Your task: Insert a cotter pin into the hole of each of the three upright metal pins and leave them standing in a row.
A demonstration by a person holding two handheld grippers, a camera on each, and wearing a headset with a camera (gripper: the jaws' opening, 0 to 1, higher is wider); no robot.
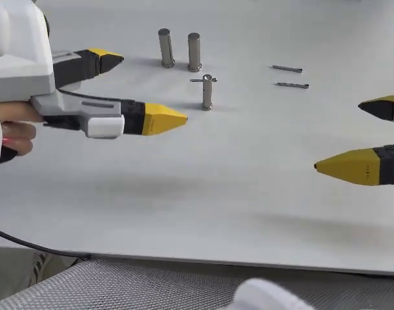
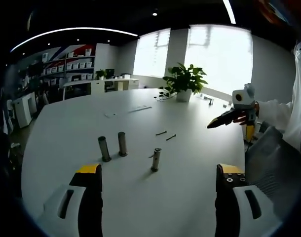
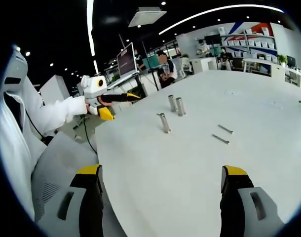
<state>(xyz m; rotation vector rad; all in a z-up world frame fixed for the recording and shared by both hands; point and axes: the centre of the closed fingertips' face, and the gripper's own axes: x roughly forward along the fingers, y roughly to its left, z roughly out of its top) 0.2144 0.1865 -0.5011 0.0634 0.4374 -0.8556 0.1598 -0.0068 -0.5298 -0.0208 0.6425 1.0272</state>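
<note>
A smooth, matte white tabletop [image 1: 203,213] is spread beneath everything. Above it the left tongs [image 1: 144,90], tapered yellow tips on black shanks, are held wide open and empty; the right tongs [image 1: 339,137], built alike, are likewise spread with nothing gripped. Two plain cylindrical metal pins [image 1: 165,48] are stood upright side by side, a third pin [image 1: 207,97] nearer the person is crossed near its top by a thin cotter pin [image 1: 198,80], and two loose cotter pins [image 1: 287,68] are laid flat to the right.
</note>
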